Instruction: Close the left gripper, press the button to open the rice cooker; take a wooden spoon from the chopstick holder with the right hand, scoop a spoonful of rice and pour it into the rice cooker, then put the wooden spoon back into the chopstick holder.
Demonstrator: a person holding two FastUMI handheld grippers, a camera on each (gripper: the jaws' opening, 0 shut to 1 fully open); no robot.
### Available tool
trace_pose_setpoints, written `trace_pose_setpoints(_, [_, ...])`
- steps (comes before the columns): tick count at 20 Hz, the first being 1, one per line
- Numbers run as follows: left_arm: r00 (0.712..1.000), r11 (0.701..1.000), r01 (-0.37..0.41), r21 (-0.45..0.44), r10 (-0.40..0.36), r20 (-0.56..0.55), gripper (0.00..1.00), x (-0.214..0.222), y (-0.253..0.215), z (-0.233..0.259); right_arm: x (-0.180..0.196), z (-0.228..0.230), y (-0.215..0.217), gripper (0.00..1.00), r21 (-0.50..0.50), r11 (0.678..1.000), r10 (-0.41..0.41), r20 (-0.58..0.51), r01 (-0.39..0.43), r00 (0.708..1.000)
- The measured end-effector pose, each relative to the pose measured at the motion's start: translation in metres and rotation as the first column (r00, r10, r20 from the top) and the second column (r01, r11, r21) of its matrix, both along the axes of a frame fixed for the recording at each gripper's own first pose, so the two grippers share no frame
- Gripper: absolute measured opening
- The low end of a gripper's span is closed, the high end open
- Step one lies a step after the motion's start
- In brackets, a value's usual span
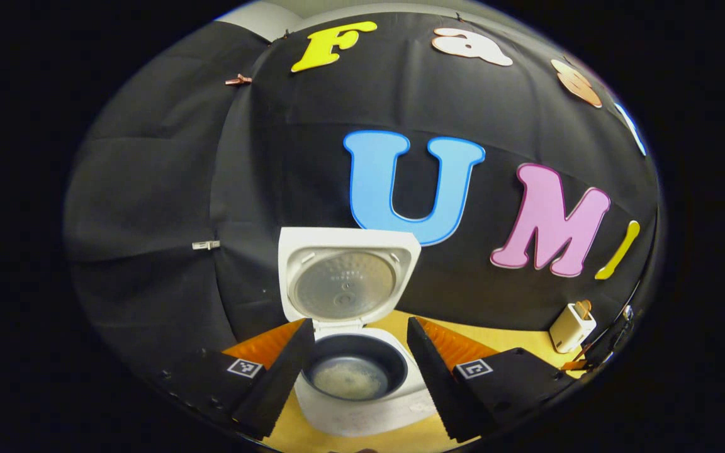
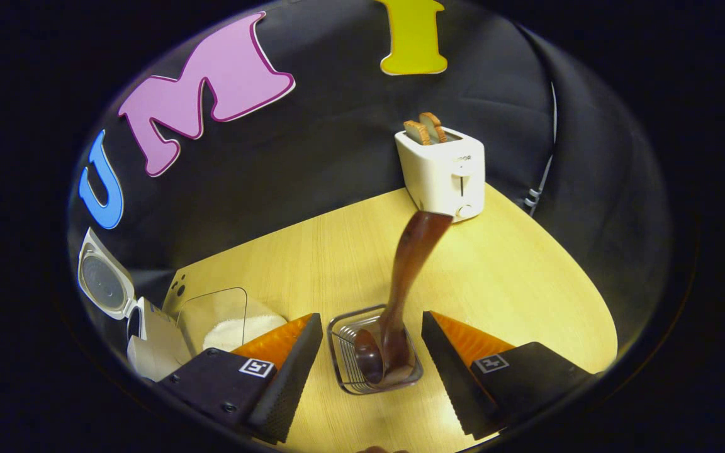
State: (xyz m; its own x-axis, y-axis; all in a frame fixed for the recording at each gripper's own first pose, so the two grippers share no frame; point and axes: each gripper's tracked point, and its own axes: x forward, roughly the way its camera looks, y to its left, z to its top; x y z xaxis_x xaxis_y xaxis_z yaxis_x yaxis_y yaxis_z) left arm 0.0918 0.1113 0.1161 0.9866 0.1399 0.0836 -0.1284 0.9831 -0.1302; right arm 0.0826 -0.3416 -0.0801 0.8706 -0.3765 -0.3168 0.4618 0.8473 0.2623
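The white rice cooker (image 1: 362, 390) stands on the pale wood-grain surface (image 1: 513, 343) with its lid (image 1: 345, 277) swung upright, showing a round dimpled metal inner plate above the dark bowl with rice in the bottom, and the left gripper (image 1: 357, 371) hangs released in front of it, fingers spread to either side. In the right gripper view, the glossy dark wooden spoon (image 2: 400, 289) stands tilted in the square wire chopstick holder (image 2: 372, 358), between the parted, empty fingers of the right gripper (image 2: 372, 371). Left of it sits a clear container of white rice (image 2: 230, 324), and a boxy cream toaster (image 2: 444, 173) holding two bread slices stands by the cloth wall.
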Motion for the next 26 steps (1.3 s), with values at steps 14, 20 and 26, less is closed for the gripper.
trace_pose_setpoints(14, [1.000,0.997,-0.013,0.073,0.012,0.015,0.95,0.116,0.052,0.110,-0.137,0.026,0.020,0.98,-0.268,0.950,-0.162,0.006,0.158,0.987])
trace_pose_setpoints(20, [1.000,0.998,-0.018,0.060,0.019,-0.022,0.95,0.192,0.074,0.107,-0.161,0.019,0.073,0.99,-0.222,0.960,-0.171,0.016,0.171,0.985])
trace_pose_setpoints(26, [0.995,0.998,-0.039,0.058,0.045,-0.091,0.97,0.205,0.072,0.091,-0.157,0.013,0.096,0.99,-0.217,0.963,-0.158,0.016,0.158,0.987])
